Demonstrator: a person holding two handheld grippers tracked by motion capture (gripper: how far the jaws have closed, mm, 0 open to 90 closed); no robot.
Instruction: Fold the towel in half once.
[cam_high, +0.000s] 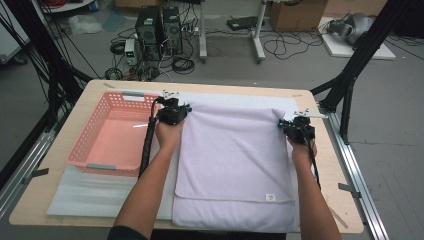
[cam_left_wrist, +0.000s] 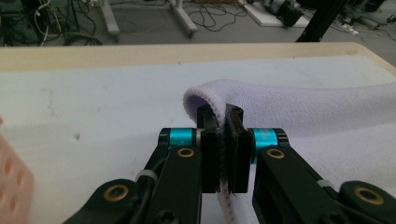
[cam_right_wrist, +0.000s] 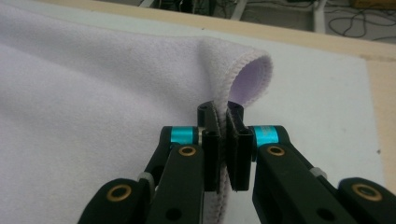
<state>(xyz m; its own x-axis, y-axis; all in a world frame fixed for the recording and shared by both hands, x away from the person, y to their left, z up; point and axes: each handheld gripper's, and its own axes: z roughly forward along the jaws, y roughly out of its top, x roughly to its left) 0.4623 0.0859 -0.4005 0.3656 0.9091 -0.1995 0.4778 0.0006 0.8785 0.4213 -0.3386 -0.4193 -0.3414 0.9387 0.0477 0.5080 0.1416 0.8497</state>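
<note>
high view: above, forward-down | gripper views: close, along tongs | shared: towel (cam_high: 235, 155)

Soft, even overhead light is falling, with no glare
Everything is looking slightly blurred; black jaws are blurring at both gripper views' bottom edges

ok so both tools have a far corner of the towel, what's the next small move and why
Probably lift both corners slightly and draw them toward the near edge. The left tool and right tool are each shut on a corner of the lavender towel, which lies flat, only partly folded.
</note>
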